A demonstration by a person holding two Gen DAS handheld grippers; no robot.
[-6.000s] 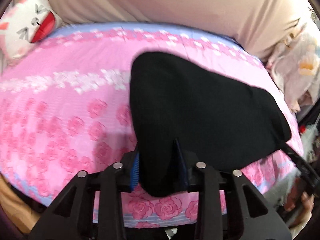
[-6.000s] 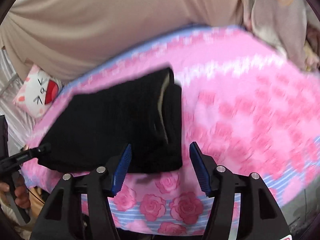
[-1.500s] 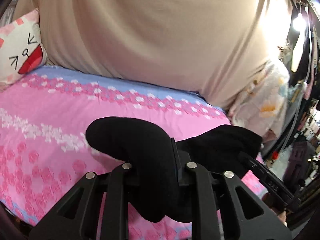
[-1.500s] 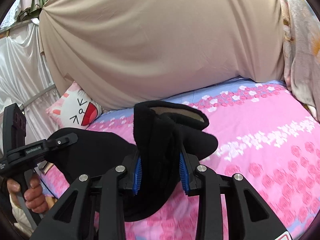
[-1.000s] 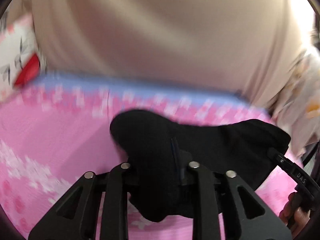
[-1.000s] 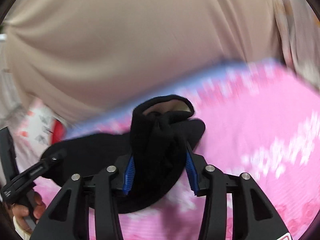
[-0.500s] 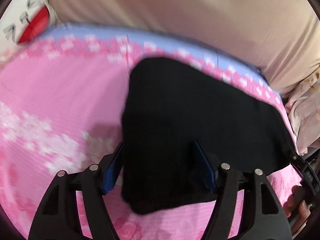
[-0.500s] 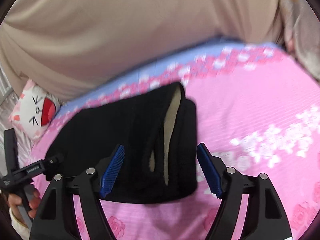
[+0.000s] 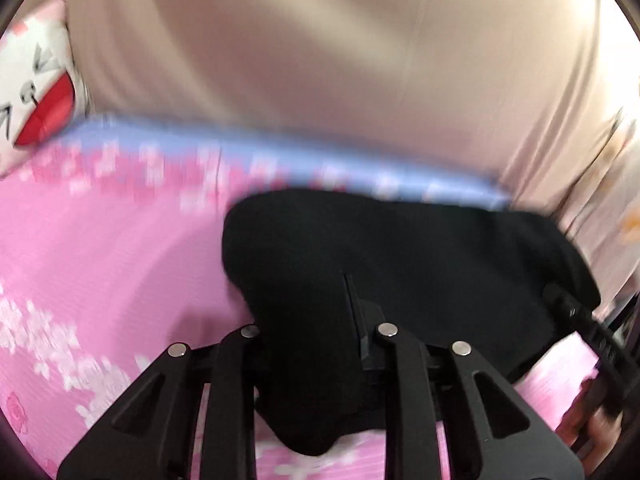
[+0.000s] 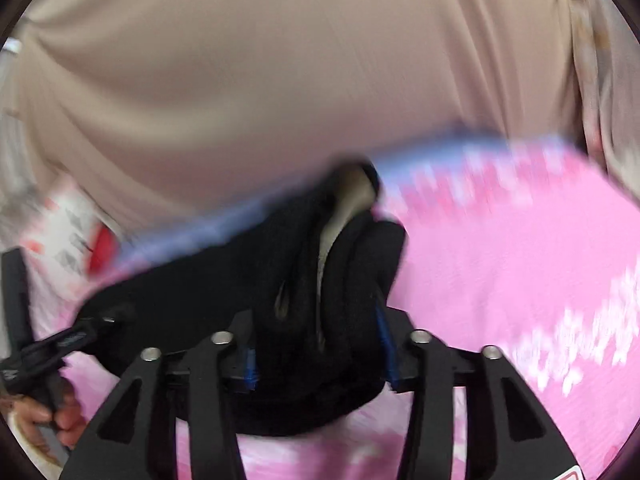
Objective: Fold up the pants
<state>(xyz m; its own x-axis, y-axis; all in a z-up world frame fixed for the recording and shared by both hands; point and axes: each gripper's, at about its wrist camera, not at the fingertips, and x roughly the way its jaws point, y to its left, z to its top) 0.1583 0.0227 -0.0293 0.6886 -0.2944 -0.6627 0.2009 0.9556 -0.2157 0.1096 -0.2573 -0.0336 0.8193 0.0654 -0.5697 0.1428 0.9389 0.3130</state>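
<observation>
The black pants [image 9: 420,264] are a folded bundle over the pink rose bedspread [image 9: 100,260]. My left gripper [image 9: 310,320] is shut on the bundle's left end, and the cloth hides its pads. In the right wrist view my right gripper [image 10: 316,344] is shut on the pants' [image 10: 304,264] thick waistband end, where a beige lining shows. The bundle hangs between the two grippers. Each view shows the other gripper at the far end of the cloth. Both views are blurred.
A beige sheet [image 9: 320,60] hangs behind the bed. A white cat-face cushion [image 9: 36,80] lies at the bed's far left corner. Pale patterned fabric [image 9: 616,200] hangs at the right. The pink bedspread [image 10: 520,260] spreads to the right of the pants.
Half a second ago both grippers were open with the pants lying flat on the bed. Now both have shut on the pants' ends and the cloth is bunched and lifted.
</observation>
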